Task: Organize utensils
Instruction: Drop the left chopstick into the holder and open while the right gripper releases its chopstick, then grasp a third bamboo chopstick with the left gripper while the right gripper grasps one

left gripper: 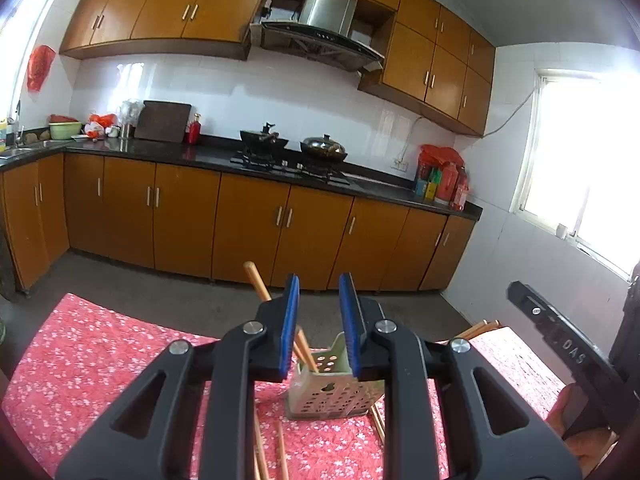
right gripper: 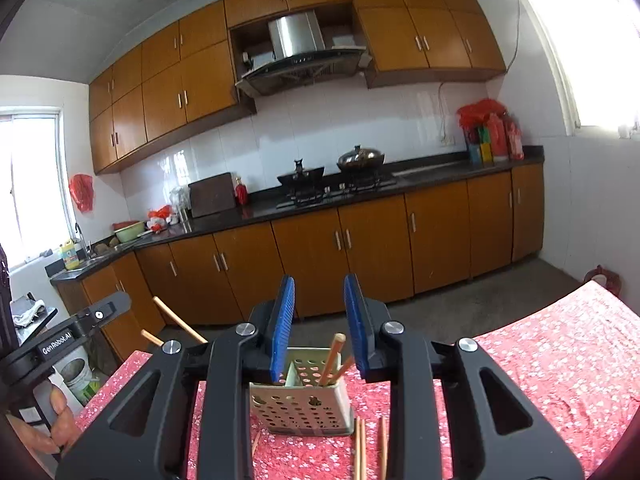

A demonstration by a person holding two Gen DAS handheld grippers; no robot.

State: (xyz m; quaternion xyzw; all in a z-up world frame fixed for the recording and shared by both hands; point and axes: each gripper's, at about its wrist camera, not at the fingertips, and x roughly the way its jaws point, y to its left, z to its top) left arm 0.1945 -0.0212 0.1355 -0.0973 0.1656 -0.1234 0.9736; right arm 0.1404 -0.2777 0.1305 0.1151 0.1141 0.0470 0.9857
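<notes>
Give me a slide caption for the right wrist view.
Right gripper open above holder with two chopsticks; more on cloth.

Place: a home kitchen.
Cabinets: orange-brown wooden wall cabinets [left gripper: 168, 12] high ahead of the tool, matching base cabinets [left gripper: 248, 224] below them.
Counter: a dark stone countertop [left gripper: 160, 152] runs across the far wall, backed by white wall tiles [left gripper: 248, 92].
Cooking: a gas hob [right gripper: 336, 194] straight ahead carries a wok [left gripper: 263, 141] and a lidded pan [left gripper: 323, 148]; a steel range hood [left gripper: 324, 20] hangs above.
Washing: a sink [right gripper: 94, 260] with a tap far off to the left.
Goods: red sauce bottles [left gripper: 454, 184] at the counter's right end; a cutting board [left gripper: 162, 121] leans on the tiles.
Table: red floral tablecloth [left gripper: 88, 360] just under the tool.
</notes>
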